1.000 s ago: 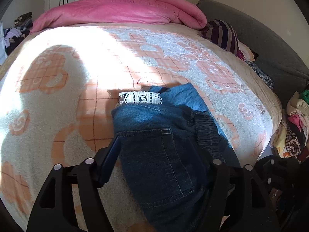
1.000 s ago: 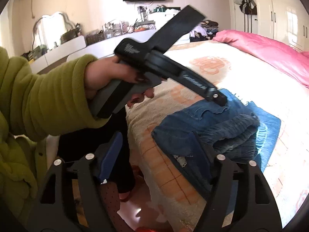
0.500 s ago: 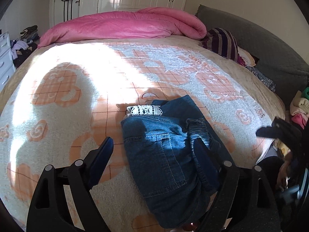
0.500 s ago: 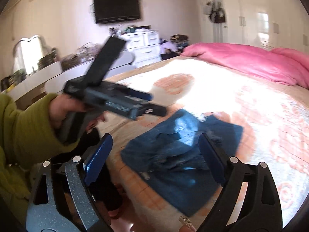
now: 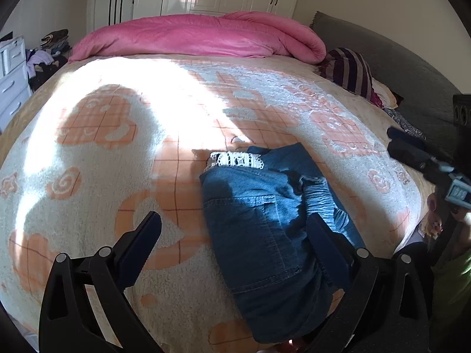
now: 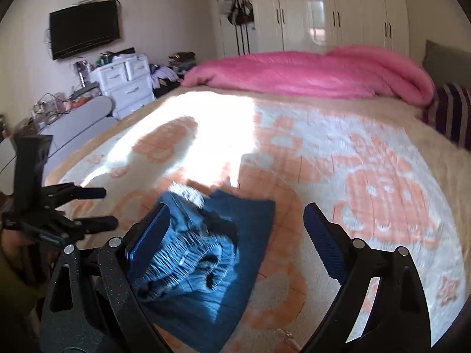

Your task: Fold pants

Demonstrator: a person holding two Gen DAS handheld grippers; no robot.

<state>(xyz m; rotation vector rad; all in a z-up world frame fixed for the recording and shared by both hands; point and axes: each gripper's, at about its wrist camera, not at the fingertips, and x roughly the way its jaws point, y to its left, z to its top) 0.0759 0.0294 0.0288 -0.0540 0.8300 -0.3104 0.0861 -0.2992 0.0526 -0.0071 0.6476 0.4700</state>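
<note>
- Denim: the folded pants (image 5: 265,229) lie as a compact blue bundle on the near edge of the bed's blanket (image 5: 117,135), gathered waistband on top in the right wrist view.
- Left gripper (image 5: 235,235): jaws opening, spread wide over the pants; its left finger is over bare blanket beside the pants, its right finger is in front of the pants' right side, and neither pad presses on the cloth.
- Right gripper (image 6: 238,235): released, jaws wide apart above the pants; the left pad sits in front of the waistband, the right pad over blanket beside the pants; this view is motion-blurred.
- A white lace trim (image 5: 235,159) shows at the far end of the pants.
- Beyond the pants, the cream and orange patterned blanket stretches away, with a patch of bright sun on it.
- Far beyond the pants, a rolled pink duvet (image 5: 200,38) lies across the bed.
- To the right of the pants and farther back, a striped pillow (image 5: 351,70) rests against a grey headboard (image 5: 397,58).
- Farthest from the pants, white wardrobes (image 6: 338,14) line the wall.
</note>
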